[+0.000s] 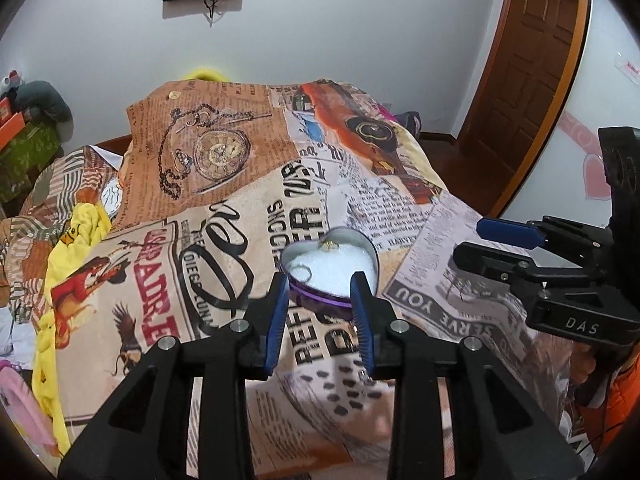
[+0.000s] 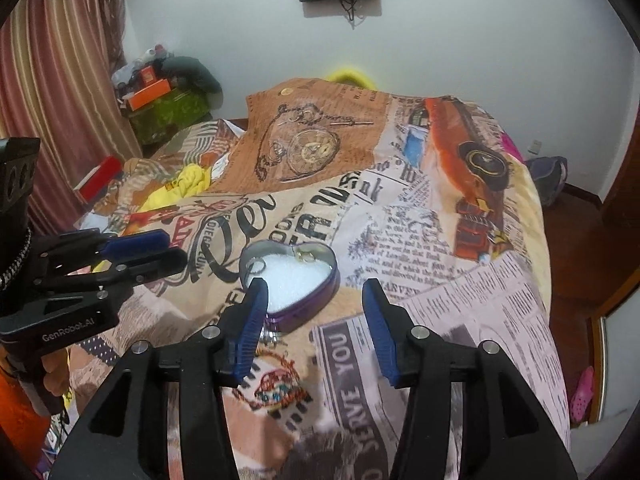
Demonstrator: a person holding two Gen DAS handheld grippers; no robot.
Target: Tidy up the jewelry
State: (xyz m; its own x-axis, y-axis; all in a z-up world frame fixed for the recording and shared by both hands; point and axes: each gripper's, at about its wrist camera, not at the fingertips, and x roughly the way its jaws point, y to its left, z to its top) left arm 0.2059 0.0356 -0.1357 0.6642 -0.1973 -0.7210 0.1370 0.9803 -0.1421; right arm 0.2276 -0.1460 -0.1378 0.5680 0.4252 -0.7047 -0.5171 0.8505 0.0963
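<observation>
Heart-shaped tin [image 1: 330,268] just ahead of both spread grippers [image 1: 320,312] [image 2: 316,320], perhaps untouched.

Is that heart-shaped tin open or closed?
Open: the heart-shaped tin has no lid on, showing white padding and a ring inside.

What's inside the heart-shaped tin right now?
Inside the heart-shaped tin: white padding, a silver ring against the left wall, and a small gold piece at the notch. Anything beneath the padding is covered. The near-left corner is hidden by the right gripper's finger.
</observation>
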